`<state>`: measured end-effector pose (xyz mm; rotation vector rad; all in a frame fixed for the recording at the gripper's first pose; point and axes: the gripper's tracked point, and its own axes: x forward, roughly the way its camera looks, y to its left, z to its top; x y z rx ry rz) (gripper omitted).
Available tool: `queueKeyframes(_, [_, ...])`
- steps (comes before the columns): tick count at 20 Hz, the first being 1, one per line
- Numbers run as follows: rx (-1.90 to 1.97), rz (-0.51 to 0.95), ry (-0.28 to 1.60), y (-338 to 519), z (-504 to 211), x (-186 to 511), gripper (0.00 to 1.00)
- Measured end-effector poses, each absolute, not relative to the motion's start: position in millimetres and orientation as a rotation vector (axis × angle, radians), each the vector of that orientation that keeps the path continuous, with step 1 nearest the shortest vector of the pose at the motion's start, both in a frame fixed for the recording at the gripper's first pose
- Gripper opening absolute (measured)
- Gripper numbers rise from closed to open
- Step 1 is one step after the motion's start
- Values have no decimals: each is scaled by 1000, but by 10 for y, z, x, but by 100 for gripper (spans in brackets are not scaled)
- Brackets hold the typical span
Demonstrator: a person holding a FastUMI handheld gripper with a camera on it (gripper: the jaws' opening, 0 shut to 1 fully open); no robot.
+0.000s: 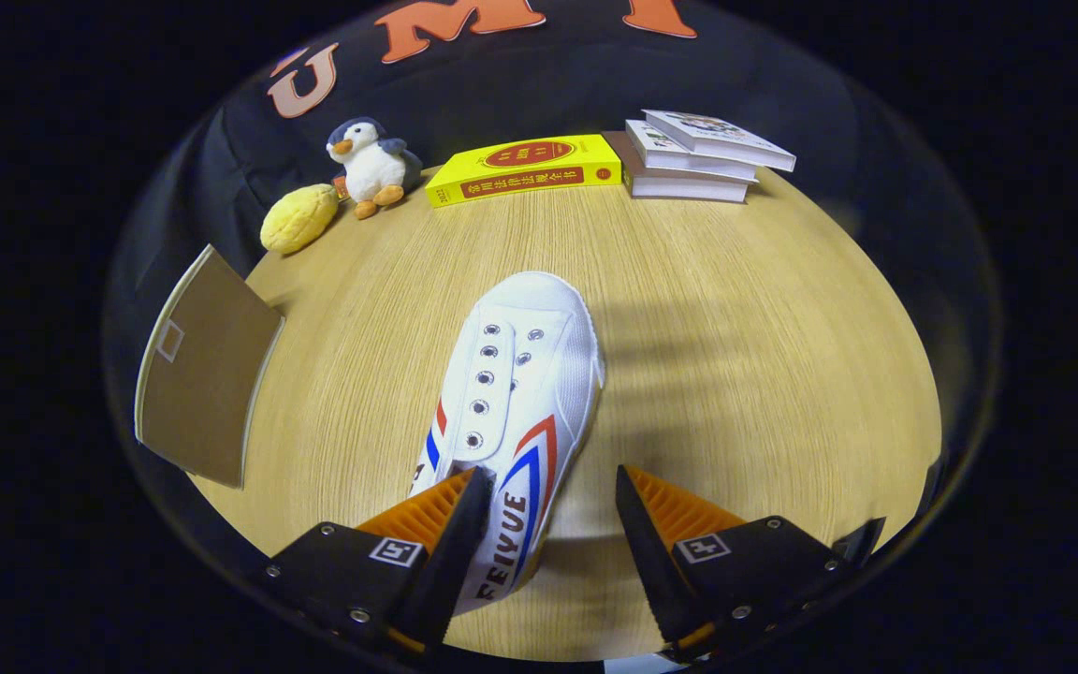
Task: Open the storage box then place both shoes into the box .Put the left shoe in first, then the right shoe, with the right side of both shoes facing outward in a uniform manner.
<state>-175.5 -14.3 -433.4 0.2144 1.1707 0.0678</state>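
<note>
A white canvas shoe (520, 374) with red and blue stripes lies on the wooden table (735, 356), toe pointing away from me. My gripper (550, 476) is open over its heel end. One finger (450, 524) covers the heel opening; I cannot tell if it is inside. The striped side wall lies between the fingers, and the other finger (661, 524) stands apart from the shoe over bare table. A brown cardboard panel of the storage box (202, 374) stands tilted at the table's left edge, beyond the fingers.
Along the far edge of the table sit a penguin plush (371, 164), a yellow bun-like toy (298, 217), a flat yellow book (525, 168) and a stack of white books (703, 154).
</note>
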Motion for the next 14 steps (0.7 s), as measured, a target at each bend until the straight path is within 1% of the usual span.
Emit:
queueKeyframes(1, [248, 72, 1179, -114, -4331, -1757, 74])
queueKeyframes(2, [281, 77, 1183, -88, -4335, -1764, 68])
queueKeyframes(3, [311, 77, 1187, -70, -4341, -1769, 58])
queueKeyframes(5, [355, 60, 1195, -75, -4350, -1780, 47])
queueKeyframes(6, [372, 49, 1202, -71, -4344, -1786, 46])
queueKeyframes(10, [407, -29, 1238, -109, -4350, -1787, 34])
queueKeyframes(11, [427, -41, 1240, -118, -4327, -1782, 26])
queueKeyframes(12, [439, -42, 1235, -118, -4331, -1769, 23])
queueKeyframes(13, [455, -48, 1229, -115, -4320, -1757, 17])
queueKeyframes(14, [472, -60, 1227, -117, -4315, -1755, 14])
